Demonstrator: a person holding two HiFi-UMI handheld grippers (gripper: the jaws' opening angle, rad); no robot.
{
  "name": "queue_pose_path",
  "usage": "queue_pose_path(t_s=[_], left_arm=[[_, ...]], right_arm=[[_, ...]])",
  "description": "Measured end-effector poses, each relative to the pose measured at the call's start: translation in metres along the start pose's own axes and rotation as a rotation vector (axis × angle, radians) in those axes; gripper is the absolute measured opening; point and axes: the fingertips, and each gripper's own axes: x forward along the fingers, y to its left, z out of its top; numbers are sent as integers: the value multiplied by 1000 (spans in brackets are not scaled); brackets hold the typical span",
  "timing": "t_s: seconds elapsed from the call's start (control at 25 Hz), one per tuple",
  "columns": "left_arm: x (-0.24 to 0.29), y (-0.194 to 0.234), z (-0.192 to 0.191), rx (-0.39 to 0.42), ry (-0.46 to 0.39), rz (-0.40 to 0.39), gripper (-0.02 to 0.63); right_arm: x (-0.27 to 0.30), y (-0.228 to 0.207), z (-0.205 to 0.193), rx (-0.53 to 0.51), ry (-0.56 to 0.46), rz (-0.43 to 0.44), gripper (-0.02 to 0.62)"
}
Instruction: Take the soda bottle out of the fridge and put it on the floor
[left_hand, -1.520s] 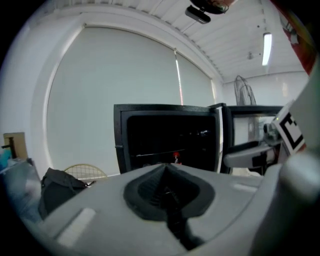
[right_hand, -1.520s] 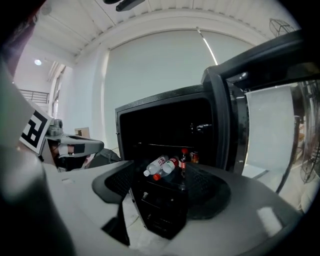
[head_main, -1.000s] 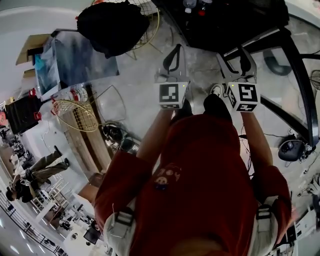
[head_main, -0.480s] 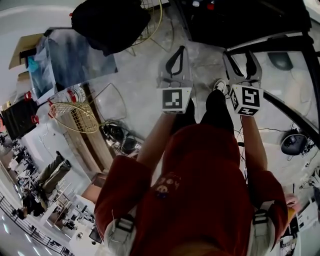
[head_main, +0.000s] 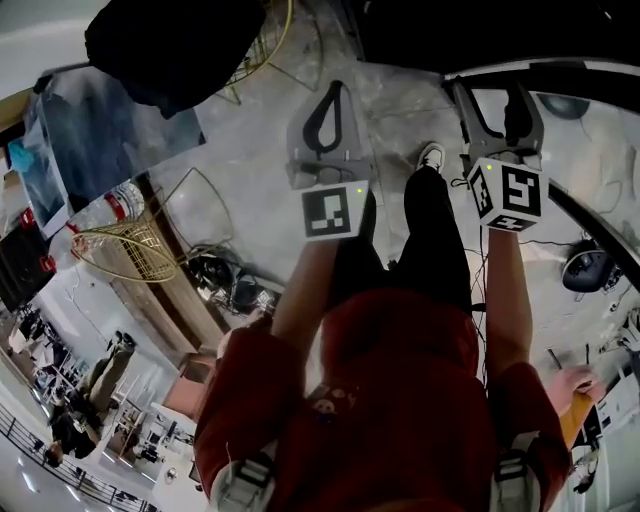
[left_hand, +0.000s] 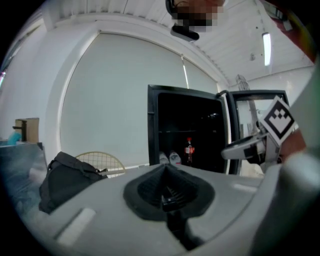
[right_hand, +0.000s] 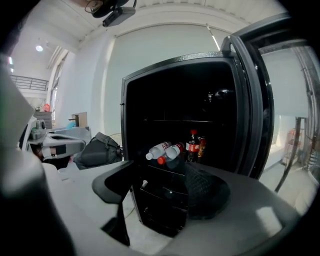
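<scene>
The black fridge (right_hand: 180, 100) stands open ahead of me. A dark soda bottle (right_hand: 192, 145) with a red cap and red label stands upright on its shelf, and in the left gripper view the soda bottle (left_hand: 189, 150) is small and far off. My right gripper (right_hand: 160, 187) is open and empty, still short of the fridge. My left gripper (left_hand: 165, 170) is shut on nothing, its pads meeting at the tip. In the head view the left gripper (head_main: 326, 100) and the right gripper (head_main: 497, 100) are held out side by side above the floor.
Two clear bottles (right_hand: 162, 149) lie on the shelf left of the soda, and a can (right_hand: 202, 146) stands to its right. The open fridge door (right_hand: 252, 105) is on the right. A black bag (left_hand: 67, 177) and a gold wire basket (head_main: 135, 250) are on the left.
Both grippers have sunk lower and drawn nearer to the fridge. The left stays shut and the right stays open.
</scene>
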Motion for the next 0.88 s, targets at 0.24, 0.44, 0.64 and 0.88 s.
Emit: queue_pose_path(t_s=[0.24,0.44,0.64,0.88], left_arm=[[19,-1,-69,-5,42,-26,0],[40,-15,-116,23,78,-67,0],[54,-12,-149,37,94,-59,0],[60,-13,-162,113,107,-69,0]], right_arm=[[23,-7,-36,17,-32,-30,301],[39,-13,-66,30,-70,-45,301],[47,-18,-105,23,-65,-59,301],[49,-26,-137,66,-28,-63,301]])
